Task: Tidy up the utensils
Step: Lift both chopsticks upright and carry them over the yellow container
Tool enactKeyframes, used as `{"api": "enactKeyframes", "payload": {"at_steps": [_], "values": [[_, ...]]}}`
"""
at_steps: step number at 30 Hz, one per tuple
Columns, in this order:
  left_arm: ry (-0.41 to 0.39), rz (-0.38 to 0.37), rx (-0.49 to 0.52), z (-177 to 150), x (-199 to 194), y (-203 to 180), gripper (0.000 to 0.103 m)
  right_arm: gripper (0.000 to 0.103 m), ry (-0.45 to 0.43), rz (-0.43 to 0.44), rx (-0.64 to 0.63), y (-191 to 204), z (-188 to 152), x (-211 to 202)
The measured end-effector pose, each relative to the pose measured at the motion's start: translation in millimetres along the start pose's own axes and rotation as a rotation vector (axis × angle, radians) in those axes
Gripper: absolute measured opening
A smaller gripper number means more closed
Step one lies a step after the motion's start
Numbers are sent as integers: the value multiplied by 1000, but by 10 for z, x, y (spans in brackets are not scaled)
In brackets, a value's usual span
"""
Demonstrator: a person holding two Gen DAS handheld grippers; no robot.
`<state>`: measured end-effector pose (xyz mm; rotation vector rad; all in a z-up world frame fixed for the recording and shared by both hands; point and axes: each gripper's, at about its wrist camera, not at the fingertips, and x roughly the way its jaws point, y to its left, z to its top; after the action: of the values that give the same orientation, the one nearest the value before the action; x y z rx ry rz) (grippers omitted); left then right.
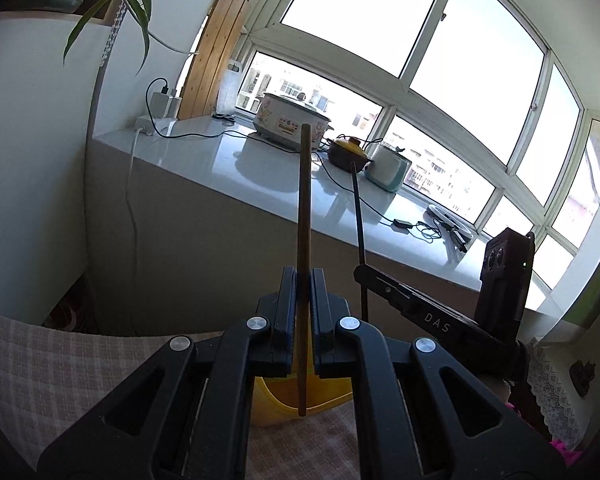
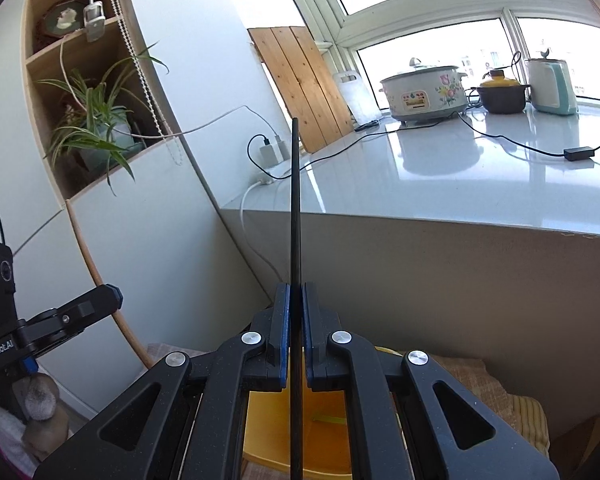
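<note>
My left gripper [image 1: 303,276] is shut on a brown wooden chopstick [image 1: 304,200], held upright with its lower end over a yellow container [image 1: 296,404]. My right gripper [image 2: 295,290] is shut on a black chopstick [image 2: 294,200], also upright above the yellow container [image 2: 268,428]. In the left wrist view the right gripper [image 1: 358,271] shows to the right with the black chopstick [image 1: 358,216]. In the right wrist view the left gripper [image 2: 114,296] shows at the far left; its chopstick is out of view there.
A checked cloth [image 1: 40,360] covers the table under the container. Behind is a white counter [image 2: 460,168] with a floral cooker [image 2: 424,92], a brown pot [image 2: 502,96], a kettle [image 2: 550,86] and cables. A shelf with a plant [image 2: 96,120] stands at left.
</note>
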<state>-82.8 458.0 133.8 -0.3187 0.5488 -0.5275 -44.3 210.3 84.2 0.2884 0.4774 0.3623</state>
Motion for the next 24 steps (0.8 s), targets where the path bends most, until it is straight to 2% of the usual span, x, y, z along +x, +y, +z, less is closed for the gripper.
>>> {"api": "enactKeyframes", "payload": {"at_steps": [11,24], "values": [[-12,-3,7,101,66,-53,4,4,-3,-41,-1,-104,10,231],[84,2,-8,-132,440,38,4,4,62,-48,-43,-129,-229,311]]}}
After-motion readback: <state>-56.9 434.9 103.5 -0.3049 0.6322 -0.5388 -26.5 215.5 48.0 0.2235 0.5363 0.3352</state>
